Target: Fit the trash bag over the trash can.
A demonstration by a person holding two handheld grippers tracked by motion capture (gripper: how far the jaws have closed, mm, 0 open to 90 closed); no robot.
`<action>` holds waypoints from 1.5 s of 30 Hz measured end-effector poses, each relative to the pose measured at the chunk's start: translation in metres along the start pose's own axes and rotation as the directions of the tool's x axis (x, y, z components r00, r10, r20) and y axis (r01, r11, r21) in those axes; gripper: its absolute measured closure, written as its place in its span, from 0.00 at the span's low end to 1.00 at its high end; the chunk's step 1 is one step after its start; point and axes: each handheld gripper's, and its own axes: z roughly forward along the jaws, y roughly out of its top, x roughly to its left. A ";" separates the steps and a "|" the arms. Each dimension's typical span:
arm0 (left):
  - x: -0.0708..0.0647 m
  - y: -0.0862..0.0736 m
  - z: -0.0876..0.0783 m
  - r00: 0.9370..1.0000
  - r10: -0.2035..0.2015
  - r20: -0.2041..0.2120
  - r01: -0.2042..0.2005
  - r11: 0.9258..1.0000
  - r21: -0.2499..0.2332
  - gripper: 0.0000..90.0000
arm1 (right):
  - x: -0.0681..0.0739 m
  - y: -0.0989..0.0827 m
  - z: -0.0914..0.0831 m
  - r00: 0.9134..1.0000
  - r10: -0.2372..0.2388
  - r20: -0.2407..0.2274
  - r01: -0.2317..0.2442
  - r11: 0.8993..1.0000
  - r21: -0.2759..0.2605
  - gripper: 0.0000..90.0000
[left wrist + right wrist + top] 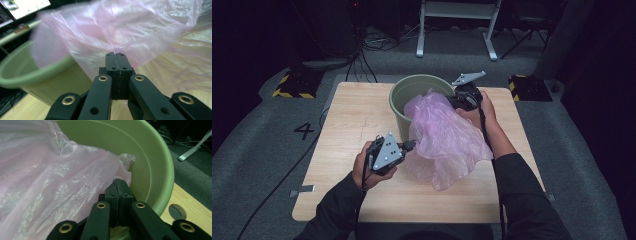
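1. Nearest the person, the left gripper [408, 146] is clamped shut on the near edge of the pink plastic bag [444, 137], in front of the green bin [404, 102].
2. The bag drapes from the bin's rim down onto the bench [347, 125]; most of it is outside the bin.
3. At the bin's far-right rim, the right gripper [117, 181] pinches the bag's other edge, just inside the rim.
4. Done, I judge: both edges gripped. Left: spreading the mouth over the rim and pushing the bag inside.

Two dark-sleeved forearms reach in from below. The left gripper [409, 146] sits low and near, jaws pressed together; the right gripper [455, 101] is extended farther forward, jaws likewise closed.
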 end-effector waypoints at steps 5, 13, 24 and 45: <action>-0.007 0.005 -0.005 0.995 -0.027 0.091 0.027 1.000 0.002 0.56 | 0.000 0.003 0.004 1.000 0.000 0.004 0.000 1.000 0.010 1.00; -0.032 0.009 -0.011 0.987 -0.086 0.139 0.089 0.996 -0.015 0.20 | -0.001 0.003 0.005 1.000 0.003 0.008 -0.003 1.000 0.026 1.00; -0.015 0.013 0.015 0.999 0.011 -0.035 -0.008 0.996 0.087 0.81 | 0.001 0.004 0.011 1.000 -0.002 -0.014 0.003 0.999 0.046 1.00; 0.062 0.048 -0.008 0.991 -0.061 -0.116 0.062 0.998 0.002 1.00 | -0.002 0.012 -0.003 1.000 -0.008 0.029 0.009 1.000 -0.030 0.39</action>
